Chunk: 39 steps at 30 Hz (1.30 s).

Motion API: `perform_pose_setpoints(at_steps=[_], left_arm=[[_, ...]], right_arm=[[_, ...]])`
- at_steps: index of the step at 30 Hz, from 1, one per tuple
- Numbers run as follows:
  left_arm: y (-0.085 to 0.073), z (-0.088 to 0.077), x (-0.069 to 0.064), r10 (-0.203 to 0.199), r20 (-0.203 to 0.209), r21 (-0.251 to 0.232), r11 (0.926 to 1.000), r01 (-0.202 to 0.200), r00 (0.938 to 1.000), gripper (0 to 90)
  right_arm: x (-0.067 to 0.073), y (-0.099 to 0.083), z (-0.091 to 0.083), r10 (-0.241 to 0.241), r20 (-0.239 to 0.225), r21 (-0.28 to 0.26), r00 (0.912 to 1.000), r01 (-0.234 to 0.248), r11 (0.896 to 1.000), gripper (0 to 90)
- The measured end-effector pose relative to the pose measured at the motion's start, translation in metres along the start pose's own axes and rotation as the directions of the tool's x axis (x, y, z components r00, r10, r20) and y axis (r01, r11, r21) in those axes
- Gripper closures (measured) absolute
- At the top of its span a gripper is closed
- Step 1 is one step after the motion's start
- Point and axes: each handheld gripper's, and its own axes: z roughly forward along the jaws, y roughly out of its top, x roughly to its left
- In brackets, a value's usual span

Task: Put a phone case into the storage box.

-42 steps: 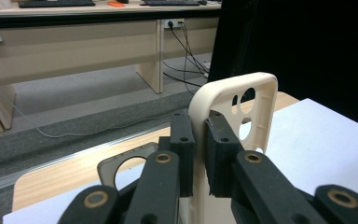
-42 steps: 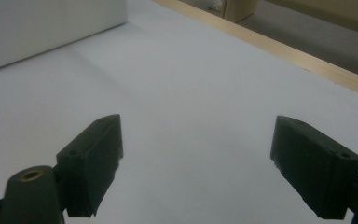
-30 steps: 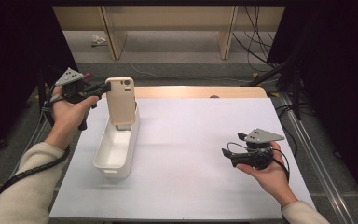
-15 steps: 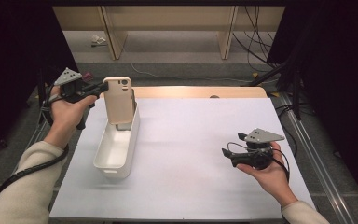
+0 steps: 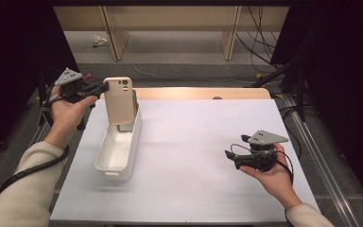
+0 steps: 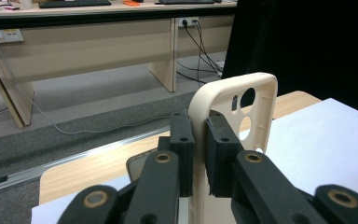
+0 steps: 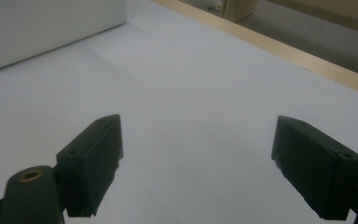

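A beige phone case (image 5: 118,100) stands upright above the far end of a long white bin (image 5: 111,158). My left gripper (image 5: 101,88) comes in from the left and is shut on the case's side edge. In the left gripper view the two pads (image 6: 182,140) pinch the rim of the case (image 6: 256,112), camera cutouts at the top. A dark flat object (image 6: 140,163) stands just behind the case. My right gripper (image 5: 229,156) rests low over the white table surface at the right, its jaws wide apart (image 7: 198,135) with nothing between them.
The white mat (image 5: 194,142) covers the table, and a wooden strip (image 5: 194,93) runs along its far edge. Beyond it are a floor, wooden furniture legs and cables. A metal rail (image 5: 312,146) runs along the right side. The bin's end (image 7: 51,28) is in the right gripper view.
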Motion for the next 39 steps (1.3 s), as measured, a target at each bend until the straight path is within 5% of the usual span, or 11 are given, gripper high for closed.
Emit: perform_pose_setpoints(at_steps=[17, 28, 39], left_arm=[[-0.002, 0.005, 0.012, -0.006, -0.024, -0.002, 1.0000, 0.006, 0.9997, 82.6], [-0.007, 0.009, 0.016, -0.018, 0.000, -0.011, 0.9998, 0.018, 0.9998, 82.6], [-0.011, 0.022, 0.014, 0.008, -0.001, 0.008, 0.9999, -0.008, 1.0000, 82.5]], right_arm=[[0.000, 0.000, 0.000, 0.001, -0.001, -0.001, 1.0000, -0.001, 1.000, 17.1], [0.000, 0.000, 0.000, 0.001, -0.001, 0.000, 1.0000, -0.001, 1.000, 17.2], [-0.001, 0.000, -0.001, 0.000, 0.000, -0.002, 1.0000, 0.000, 1.000, 17.2]])
